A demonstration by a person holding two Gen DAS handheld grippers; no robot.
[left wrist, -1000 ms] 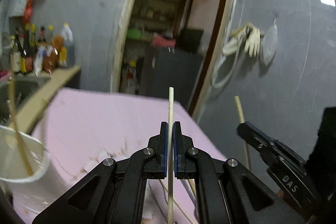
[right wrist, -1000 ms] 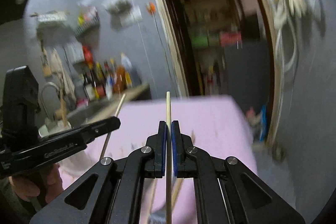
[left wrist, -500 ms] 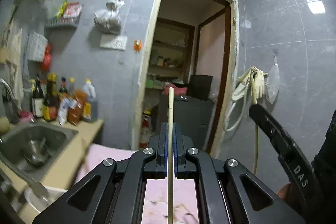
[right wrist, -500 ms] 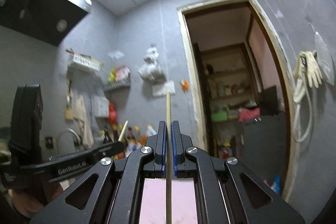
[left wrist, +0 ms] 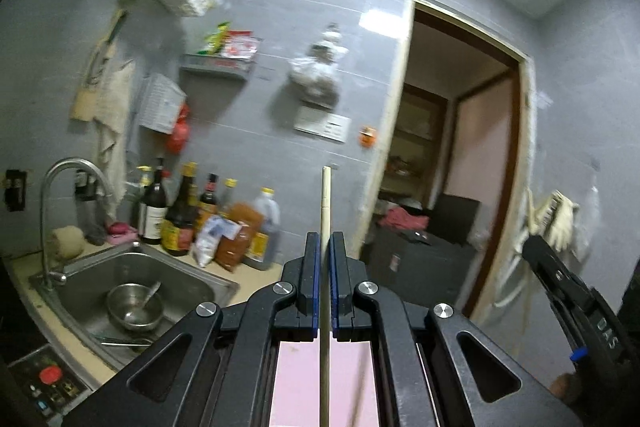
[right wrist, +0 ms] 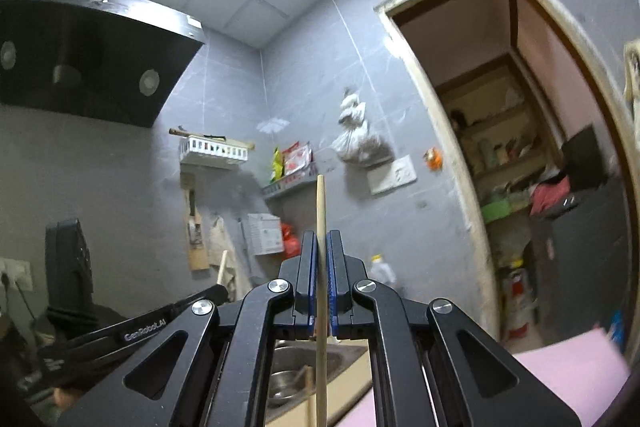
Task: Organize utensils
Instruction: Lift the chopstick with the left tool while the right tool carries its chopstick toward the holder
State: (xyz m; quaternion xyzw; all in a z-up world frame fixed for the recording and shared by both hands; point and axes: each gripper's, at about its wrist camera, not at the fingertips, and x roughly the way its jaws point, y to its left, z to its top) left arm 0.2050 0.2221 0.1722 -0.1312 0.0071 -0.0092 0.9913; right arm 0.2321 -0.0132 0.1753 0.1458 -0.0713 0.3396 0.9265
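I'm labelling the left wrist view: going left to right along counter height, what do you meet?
Curved steel tap → steel bowl in the sink → cluster of dark sauce bottles → wooden chopstick clamped in the left gripper → dark open doorway → black right gripper at the right edge.

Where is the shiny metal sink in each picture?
Left wrist view: the sink is at the lower left, under the tap, with a metal bowl in it.
Right wrist view: only a piece of it shows, low in the middle, behind the right gripper.
Shared landmark: the hanging plastic bag on the wall.
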